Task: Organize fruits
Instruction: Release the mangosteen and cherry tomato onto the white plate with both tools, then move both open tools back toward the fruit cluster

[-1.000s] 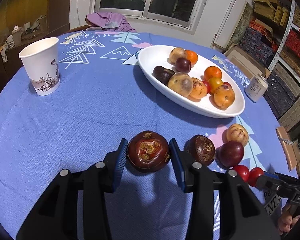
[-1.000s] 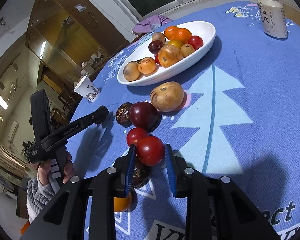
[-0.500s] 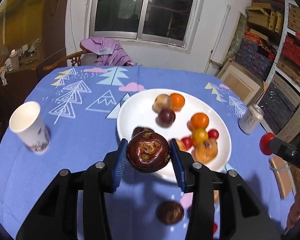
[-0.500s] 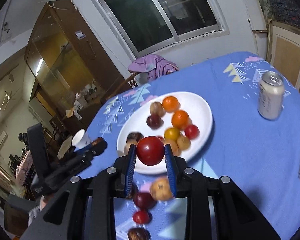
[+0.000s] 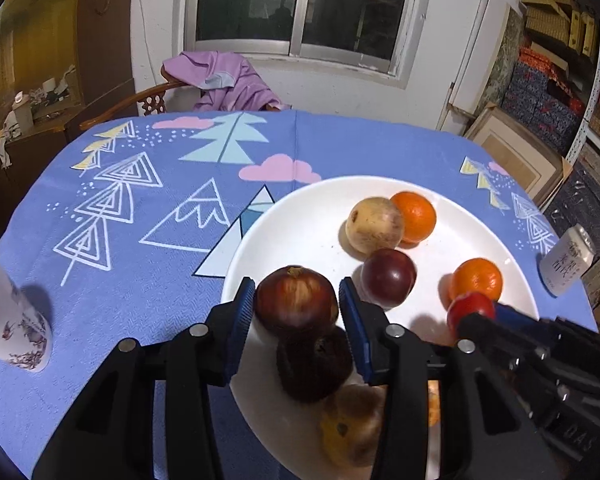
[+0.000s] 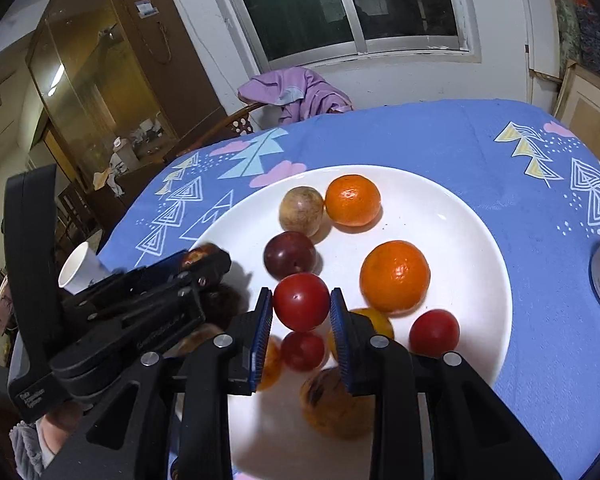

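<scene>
Drop-off step, both grippers over the white plate now. Left gripper with jaws opening, dark brown fruit between the pads, blurred, looks like slipping free, just above another dark fruit at the plate's 7 o'clock side. Right gripper with jaws just starting to open too, red fruit between the pads and apparently still touching them, above a smaller red one near the plate's 6 o'clock.

Next up, probably: finish opening, let both fruits settle in free spots without knocking the oranges or plum, then back out up and away. Rolling risk looks real, round stuff on a shallow plate.

Versus a second ago: both fruits were down at the tablecloth among the loose pile, plate off toward 1 o'clock. Now lifted and carried over the plate, paper cup slid out to 9 o'clock, grip loosening instead of tight.
</scene>
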A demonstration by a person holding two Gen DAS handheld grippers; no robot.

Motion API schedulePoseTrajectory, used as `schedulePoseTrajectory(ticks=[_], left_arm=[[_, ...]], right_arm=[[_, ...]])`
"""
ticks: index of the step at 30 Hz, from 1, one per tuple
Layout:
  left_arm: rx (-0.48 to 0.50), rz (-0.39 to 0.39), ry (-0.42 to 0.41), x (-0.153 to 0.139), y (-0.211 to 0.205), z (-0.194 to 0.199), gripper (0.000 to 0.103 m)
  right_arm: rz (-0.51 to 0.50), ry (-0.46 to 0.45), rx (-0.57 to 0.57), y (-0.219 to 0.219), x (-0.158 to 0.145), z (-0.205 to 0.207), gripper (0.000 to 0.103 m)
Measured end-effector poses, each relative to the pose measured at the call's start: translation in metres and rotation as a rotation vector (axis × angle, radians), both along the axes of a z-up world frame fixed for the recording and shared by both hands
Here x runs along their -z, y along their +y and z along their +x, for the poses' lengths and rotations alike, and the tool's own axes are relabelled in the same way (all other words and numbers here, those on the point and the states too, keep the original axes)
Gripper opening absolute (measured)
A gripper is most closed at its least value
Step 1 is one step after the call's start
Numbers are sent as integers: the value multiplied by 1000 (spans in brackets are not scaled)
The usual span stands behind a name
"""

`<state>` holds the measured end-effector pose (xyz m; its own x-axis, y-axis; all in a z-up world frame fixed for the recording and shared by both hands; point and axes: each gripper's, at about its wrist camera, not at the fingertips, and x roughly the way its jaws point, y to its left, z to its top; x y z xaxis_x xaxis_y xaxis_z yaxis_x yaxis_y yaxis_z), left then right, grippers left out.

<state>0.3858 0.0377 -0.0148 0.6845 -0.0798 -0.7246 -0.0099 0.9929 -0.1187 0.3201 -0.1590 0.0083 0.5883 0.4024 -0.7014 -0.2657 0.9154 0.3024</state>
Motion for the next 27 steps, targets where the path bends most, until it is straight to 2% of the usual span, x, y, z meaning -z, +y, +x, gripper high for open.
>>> schedulePoseTrajectory(ticks=[1,4,8,10,13,15,17,19,23,25,27], left_arm=[[0,0,-3,1,1,0,54],[6,-18,-12,-2,0,-3,62],[0,4,-58,-14,-2,-20,65],[-6,-10,-74,-22,0,-34,67],[-34,3,-100,-33,5,-59,79],[-50,34,-117,-42,8,-82,79],[-48,30,-128,-46,10,-106,80],[-61,31,-155,-46,12,-142,89],[-125,58,-206,-35,8,-202,96],[-118,58,-195,-28,2,-220,99],[-86,67,-168,-23,-7,-231,99]], right_arm=[[9,2,5,-3,1,1,34],[36,1,18,-13,-1,-2,38],[96,-30,46,-28,-21,-15,38],[129,-67,46,-37,-42,-30,39],[144,-121,51,-46,-68,-57,50],[149,-156,48,-52,-80,-84,58],[140,-179,35,-57,-84,-106,61],[130,-214,50,-65,-80,-134,69],[53,-256,117,-81,-46,-176,84],[-27,-233,145,-83,-27,-182,86],[-44,-189,146,-84,-14,-182,86]])
